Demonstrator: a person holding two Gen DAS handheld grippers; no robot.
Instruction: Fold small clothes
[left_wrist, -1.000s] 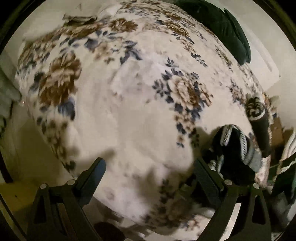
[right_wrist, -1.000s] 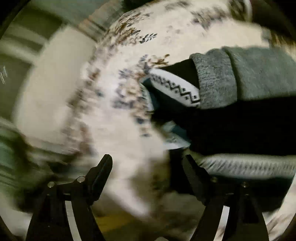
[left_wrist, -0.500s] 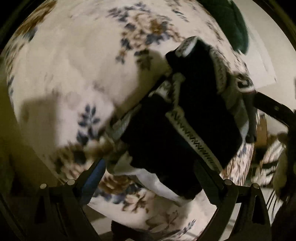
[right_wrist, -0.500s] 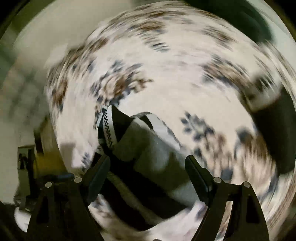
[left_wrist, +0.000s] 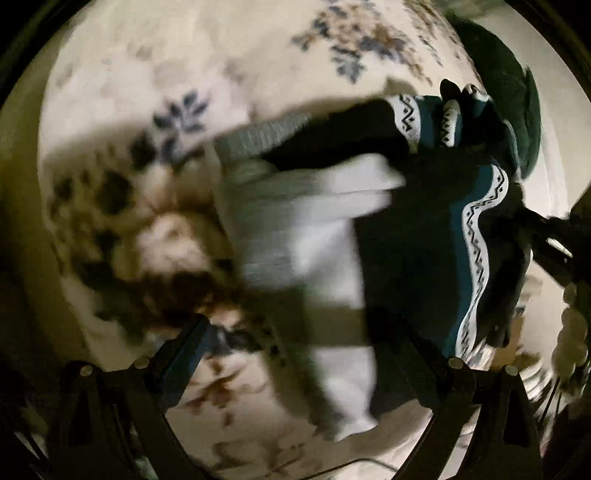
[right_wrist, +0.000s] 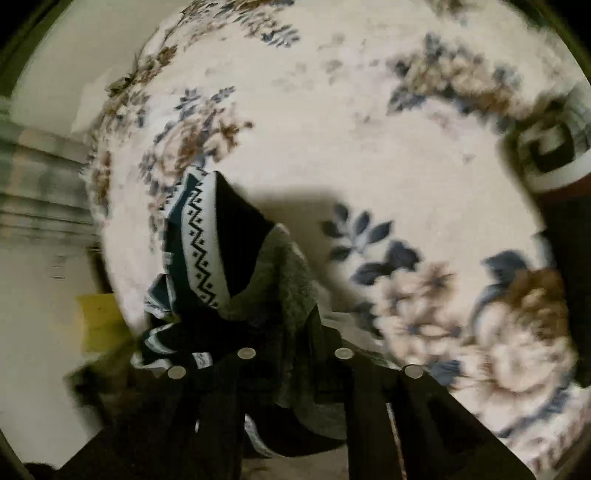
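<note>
A cream bedspread (right_wrist: 332, 122) printed with blue and brown flowers fills both wrist views, lit dimly from above, with a dark green cushion (left_wrist: 513, 103) at its far edge in the left view. On it lies the small garment, a sock (left_wrist: 406, 229) of black, grey and white bands trimmed in teal with a white zigzag border, stretched across the spread and blurred. The left gripper (left_wrist: 306, 354) hangs over the sock with its jaws standing wide, one finger over bare floral fabric, the other over the sock's dark band; neither pad visibly presses the cloth. In the right wrist view, the right gripper (right_wrist: 295, 354) has its jaws drawn narrow and closing, the sock's (right_wrist: 273, 280) grey part bunched between the fingers and the patterned cuff rising in a peak beyond them, lifted off the spread and casting a shadow. A second sock (right_wrist: 550, 155), black with a white block pattern, lies well apart at the right edge of that view.
</note>
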